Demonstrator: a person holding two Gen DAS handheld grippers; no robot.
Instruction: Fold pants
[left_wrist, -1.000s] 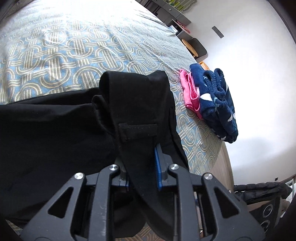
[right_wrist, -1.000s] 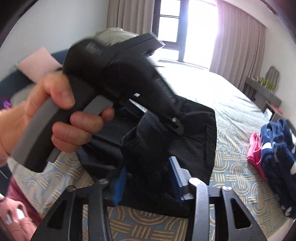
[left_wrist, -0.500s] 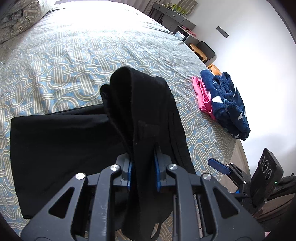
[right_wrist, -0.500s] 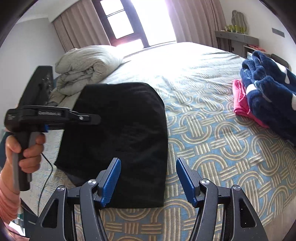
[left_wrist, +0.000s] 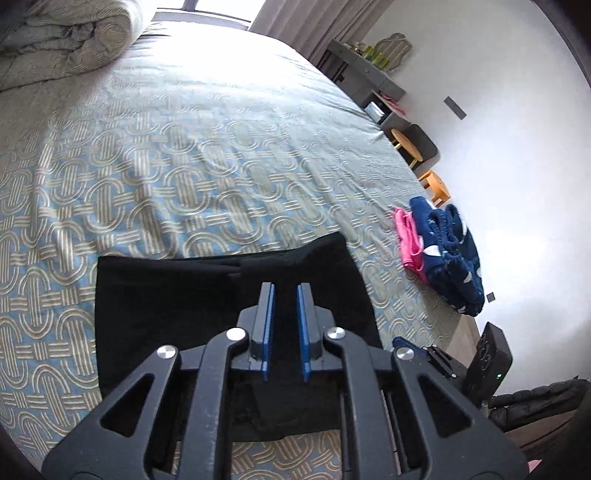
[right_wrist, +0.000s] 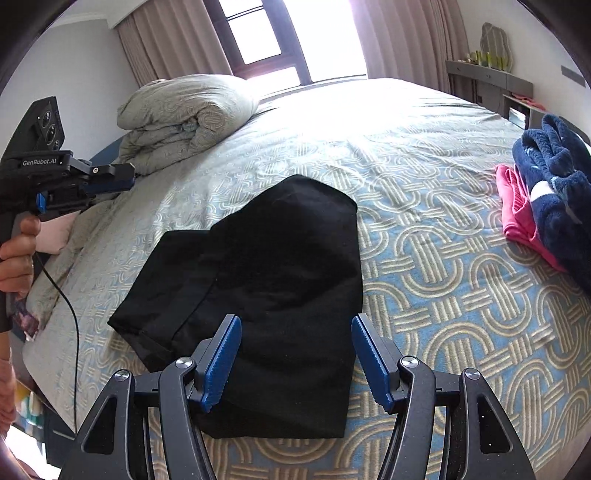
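Now the folded black pants (right_wrist: 273, 295) lie flat on the bed (right_wrist: 424, 206), long axis running away from the nearer, released right gripper (right_wrist: 295, 363), while the empty left gripper (left_wrist: 284, 328), jaws closing, hangs above them.

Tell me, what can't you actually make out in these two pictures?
- Black pants, left wrist view: the near edge is hidden behind the left gripper.
- Navy garment, right wrist view: cut off by the frame edge.
- Items on the far shelf: too small to identify.
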